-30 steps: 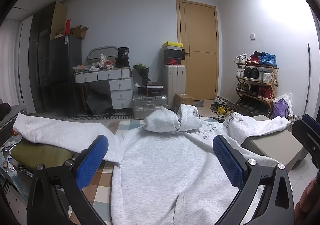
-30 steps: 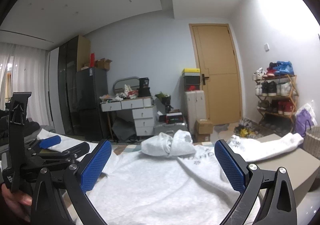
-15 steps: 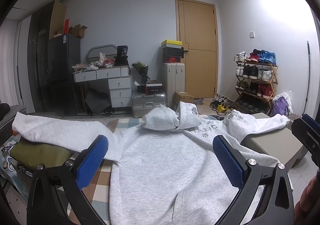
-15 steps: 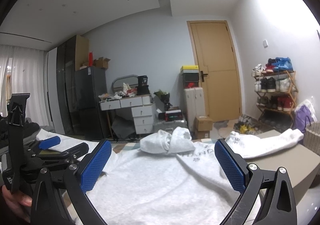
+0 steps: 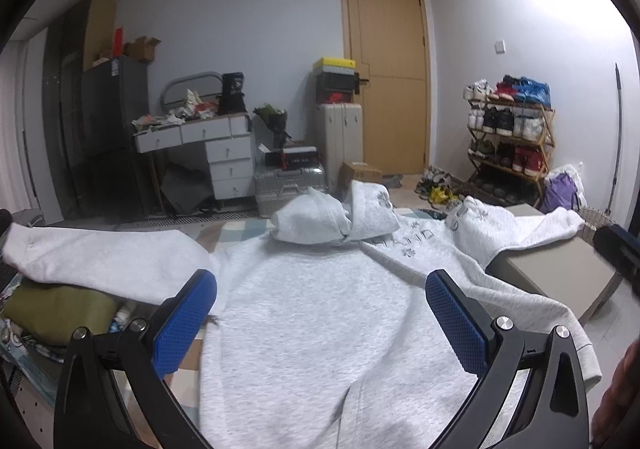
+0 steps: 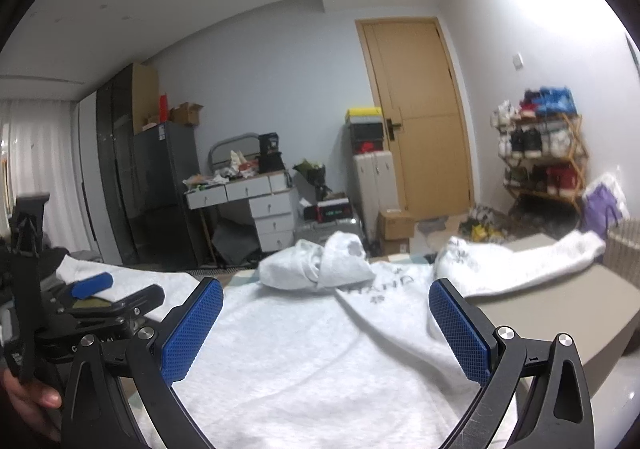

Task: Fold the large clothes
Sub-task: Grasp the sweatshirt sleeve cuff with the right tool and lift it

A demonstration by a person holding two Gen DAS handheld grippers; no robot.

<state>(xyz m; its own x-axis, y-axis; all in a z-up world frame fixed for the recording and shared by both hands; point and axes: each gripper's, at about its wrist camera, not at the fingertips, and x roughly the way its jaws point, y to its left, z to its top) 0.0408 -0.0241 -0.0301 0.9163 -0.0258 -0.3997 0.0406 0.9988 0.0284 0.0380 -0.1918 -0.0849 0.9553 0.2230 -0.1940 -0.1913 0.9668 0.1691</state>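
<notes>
A light grey hoodie lies spread flat, front up, on a checked mat, hood bunched at the far end. Its left sleeve stretches out over an olive cushion; its right sleeve drapes over a beige box. My left gripper hovers open above the hoodie's body, nothing between its blue pads. In the right wrist view the same hoodie lies below my right gripper, also open and empty. The left gripper shows at that view's left edge, held by a hand.
A beige box sits under the right sleeve, an olive cushion under the left. Beyond stand a white drawer desk, suitcases, a wooden door, a shoe rack and a wicker basket.
Both grippers have tilted and dipped slightly, so the room sits lower and shifts in view. The hoodie has not moved, and both grippers stay open.
</notes>
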